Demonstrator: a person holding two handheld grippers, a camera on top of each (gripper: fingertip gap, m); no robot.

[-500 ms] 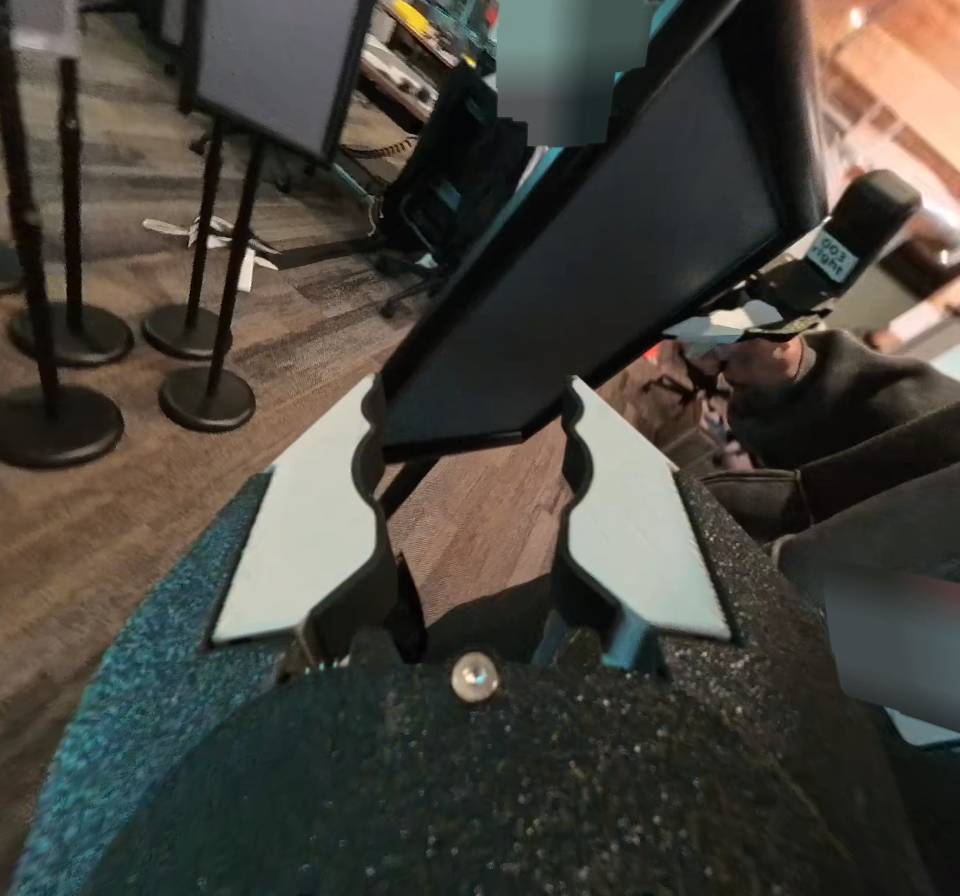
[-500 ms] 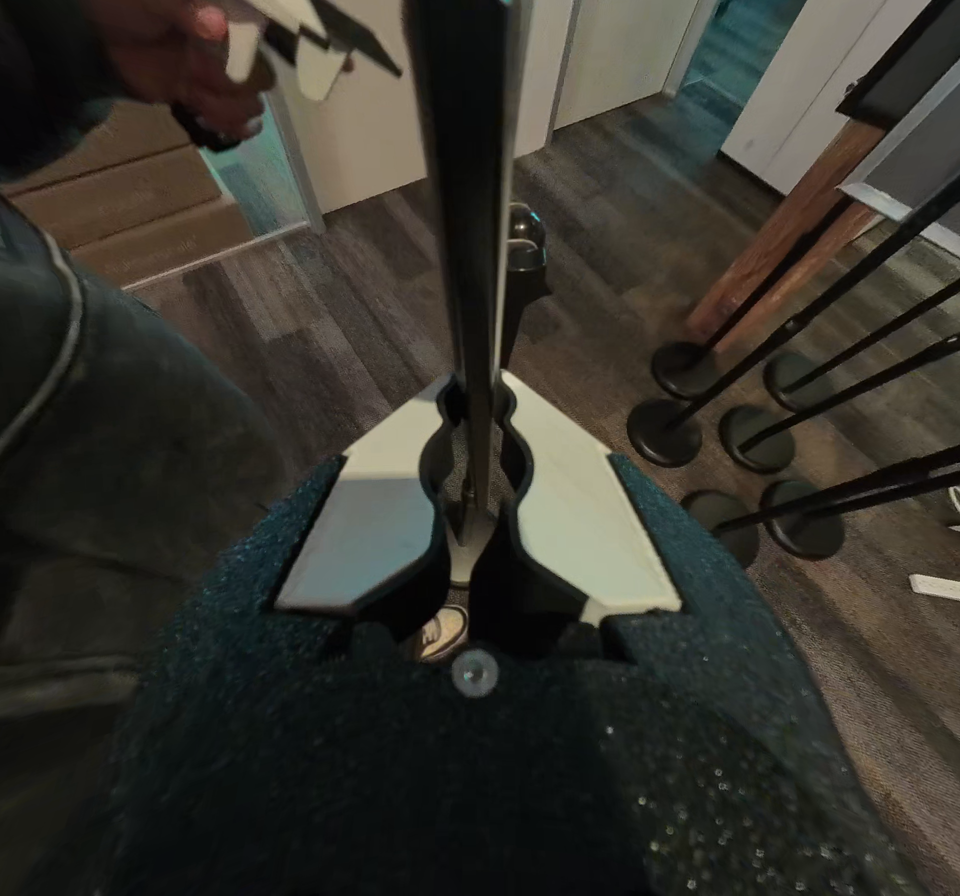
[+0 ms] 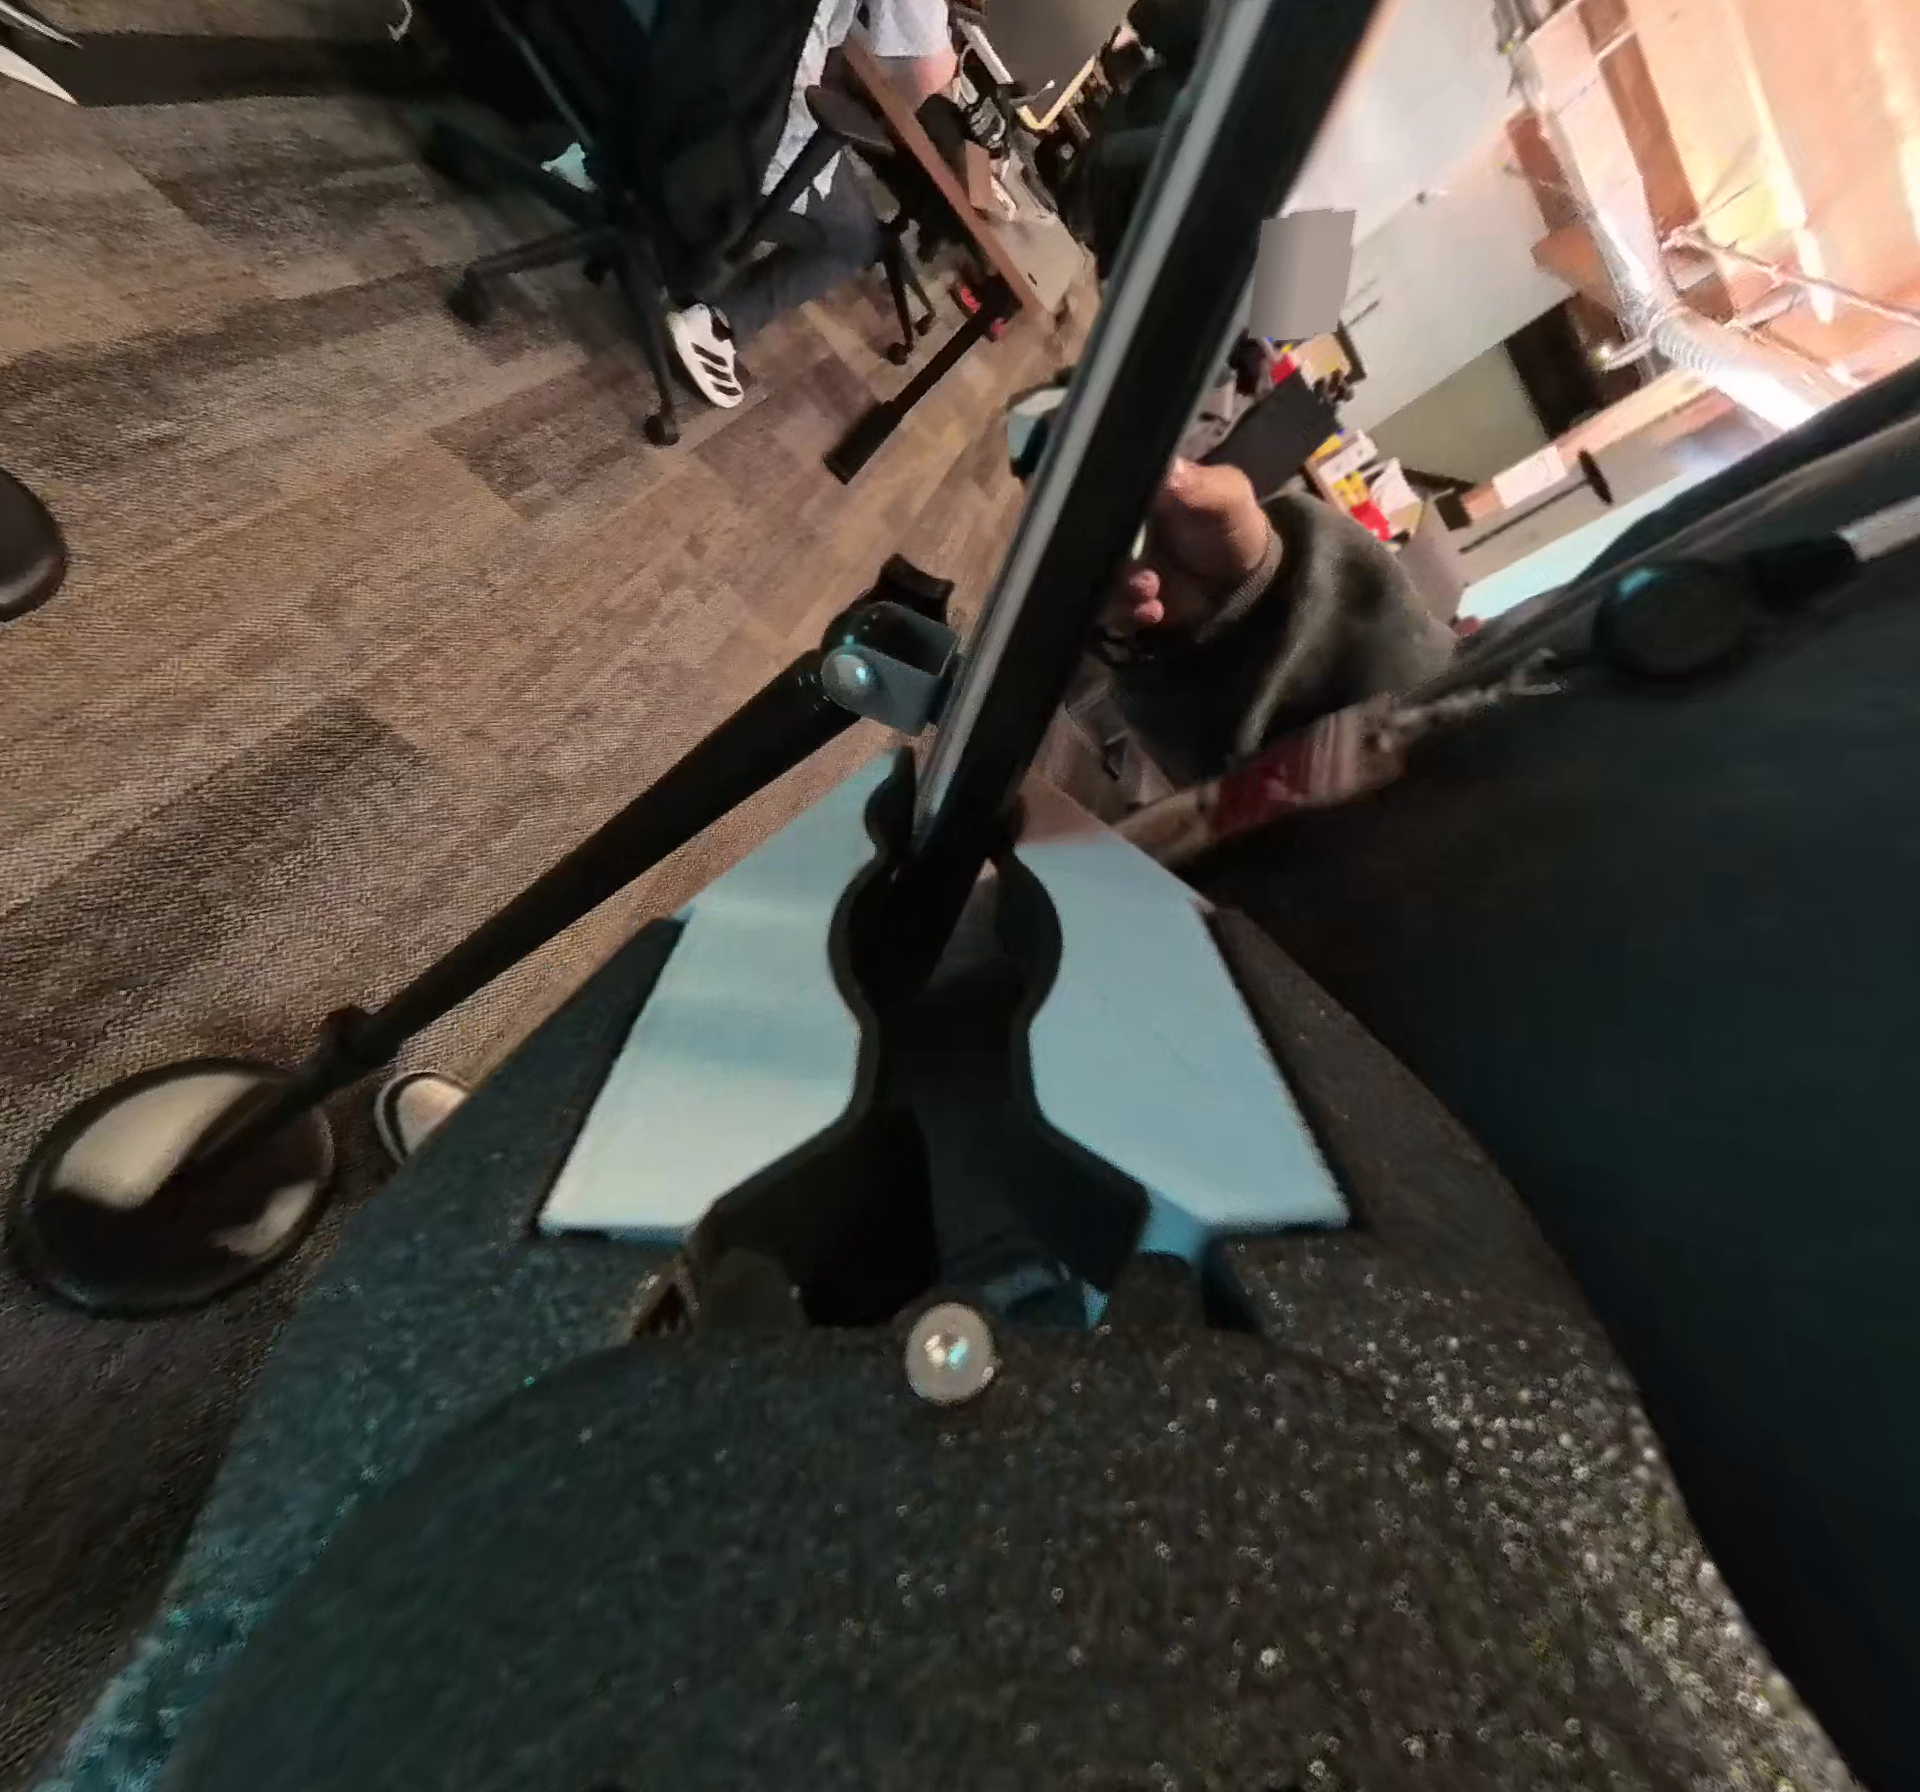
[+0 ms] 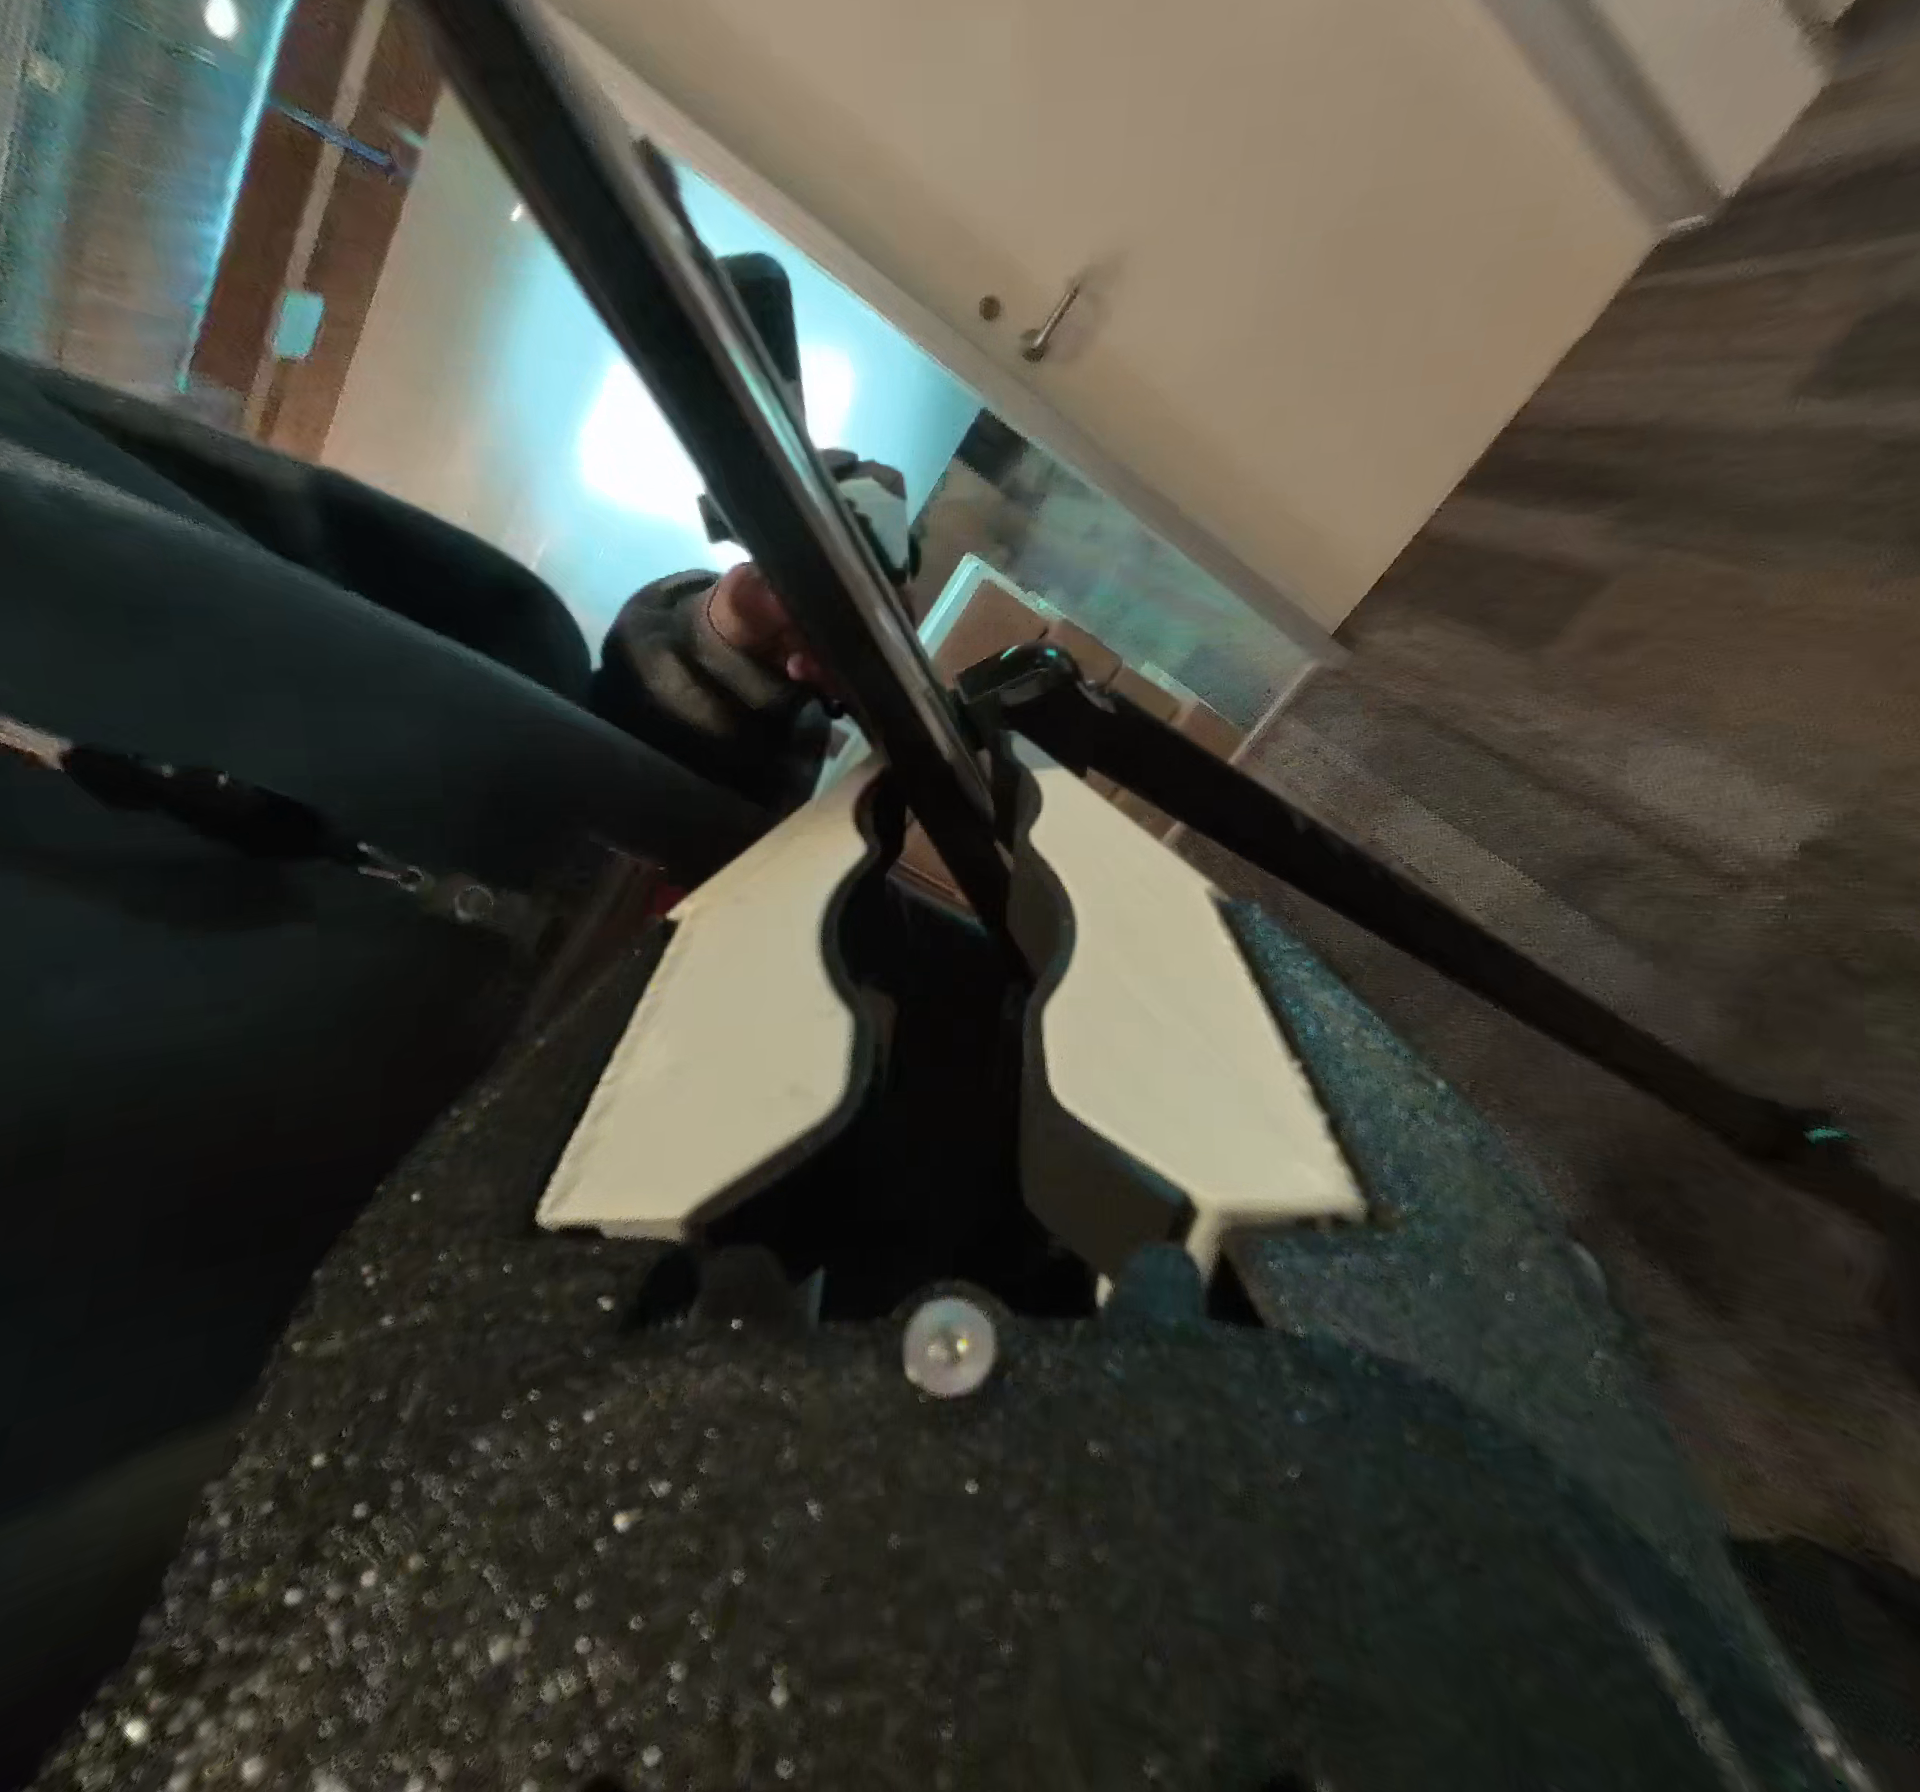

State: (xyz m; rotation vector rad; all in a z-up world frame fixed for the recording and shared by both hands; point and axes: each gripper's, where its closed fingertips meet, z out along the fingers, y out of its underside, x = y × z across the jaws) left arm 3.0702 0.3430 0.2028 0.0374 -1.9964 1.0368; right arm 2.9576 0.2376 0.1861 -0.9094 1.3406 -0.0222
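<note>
Black sign frame (image 3: pixel 1101 454) seen edge-on, tilted off upright, carried between both grippers; its thin edge runs into the left gripper (image 3: pixel 951 869), whose pale fingers (image 3: pixel 748 1036) are nearly closed and pinch the frame near the tips; judged a clamp on the rim so the panel cannot swing. In the right wrist view the same frame (image 4: pixel 665 360) crosses diagonally and ends in the right gripper (image 4: pixel 951 838), jaws likewise narrow, edge caught between them; a grip on each side probably steadies the tilted stand. Pole (image 3: pixel 582 890) joins the frame's back at a grey bracket (image 3: pixel 894 667) and slopes to a round base (image 3: pixel 177 1192) on the carpet (image 3: pixel 260 547); whether the base is fully seated is unclear. Person's hand (image 3: pixel 1195 547) just behind the frame, dark sleeve (image 3: pixel 1340 630) close by; a shoe toe (image 3: pixel 416 1108) beside the base. Farther off: office chair (image 3: pixel 644 132), desk (image 3: pixel 966 173), seated person. Right side: white door (image 4: pixel 1091 132), glass panel (image 4: pixel 499 371).
</note>
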